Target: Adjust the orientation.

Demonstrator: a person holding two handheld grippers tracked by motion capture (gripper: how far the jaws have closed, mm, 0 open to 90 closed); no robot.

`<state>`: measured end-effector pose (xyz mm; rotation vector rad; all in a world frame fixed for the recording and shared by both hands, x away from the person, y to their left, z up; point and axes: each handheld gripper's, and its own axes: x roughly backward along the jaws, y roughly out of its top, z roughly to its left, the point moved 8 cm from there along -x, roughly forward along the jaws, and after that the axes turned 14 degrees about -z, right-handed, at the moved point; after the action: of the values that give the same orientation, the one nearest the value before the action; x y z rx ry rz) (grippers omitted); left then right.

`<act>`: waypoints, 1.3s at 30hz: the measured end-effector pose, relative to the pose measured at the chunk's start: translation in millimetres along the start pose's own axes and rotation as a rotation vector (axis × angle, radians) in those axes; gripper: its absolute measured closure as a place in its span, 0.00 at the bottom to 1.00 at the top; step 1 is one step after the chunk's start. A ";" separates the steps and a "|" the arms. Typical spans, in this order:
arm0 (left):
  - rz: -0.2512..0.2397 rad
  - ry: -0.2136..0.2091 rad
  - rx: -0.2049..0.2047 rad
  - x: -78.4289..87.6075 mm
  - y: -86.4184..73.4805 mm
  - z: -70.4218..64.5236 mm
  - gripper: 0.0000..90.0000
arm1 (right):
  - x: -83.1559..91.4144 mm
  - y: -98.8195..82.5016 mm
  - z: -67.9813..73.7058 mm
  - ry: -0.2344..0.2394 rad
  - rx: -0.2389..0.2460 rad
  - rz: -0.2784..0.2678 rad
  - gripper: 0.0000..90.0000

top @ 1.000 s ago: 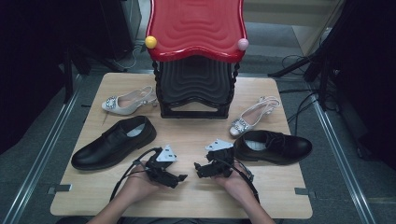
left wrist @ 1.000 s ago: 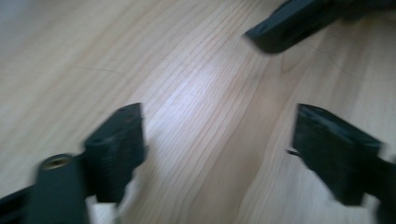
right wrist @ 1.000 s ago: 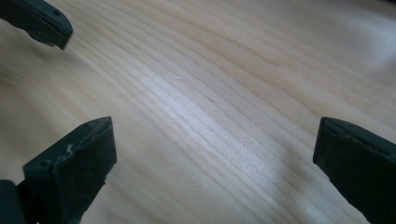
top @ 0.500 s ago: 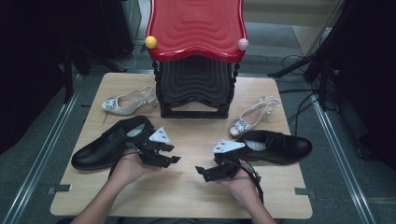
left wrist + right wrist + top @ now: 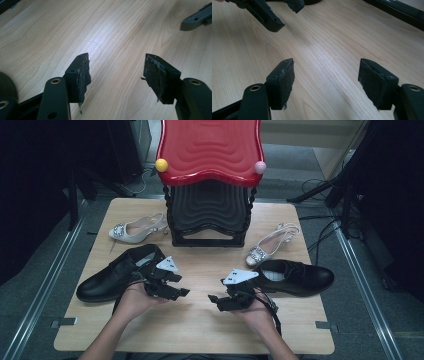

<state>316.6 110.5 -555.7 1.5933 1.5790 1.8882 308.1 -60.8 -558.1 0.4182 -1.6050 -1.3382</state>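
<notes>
- Black leather marks the nearest thing to the left gripper (image 5: 172,287): a black dress shoe (image 5: 112,275) lies just beside it at the table's left, its long axis slanting from a toe at the near left to an open collar at the far right, next to the hand.
- The left gripper's jaws have just been opening; in the left gripper view they are seen spread wide over bare wood, with nothing between the frayed pads (image 5: 83,75).
- The wooden table (image 5: 200,330) lies bare between the two hands, and a red-topped rack (image 5: 210,150) stands at the far middle, flanked by two silver slingback heels (image 5: 135,231).
- The right gripper (image 5: 225,301) is likewise released and empty, its pads (image 5: 287,82) held wide apart.
- A second black shoe (image 5: 297,276) lies just beside the right hand.
- The shoes and their axes are given by the high view; in the left gripper view just a dark edge at lower left is caught, while the pads' wear is shown there.
- The left shoe's collar is judged the likeliest target, lying behind the jaws, so a turn would be called for.
</notes>
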 end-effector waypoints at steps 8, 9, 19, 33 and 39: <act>-0.040 0.008 0.065 17.4 -0.5 4.1 0.43 | -8.0 3.1 0.0 0.044 -0.019 0.013 0.42; -0.040 0.012 0.078 20.0 -0.9 5.2 0.44 | -8.9 3.3 -0.4 0.049 -0.023 0.022 0.42; -0.074 0.082 0.133 49.2 -1.7 19.3 0.51 | -20.5 5.9 1.2 0.086 -0.049 0.038 0.43; -0.108 0.153 0.169 76.2 5.1 43.1 0.49 | -24.1 2.4 1.1 0.082 -0.067 0.067 0.43; -0.064 0.211 0.156 77.1 10.7 60.5 0.53 | -15.3 -1.9 0.3 0.066 -0.061 0.072 0.42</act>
<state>339.6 195.8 -512.0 1.4190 1.8814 1.9983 314.5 -49.7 -566.6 0.3611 -1.5073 -1.3027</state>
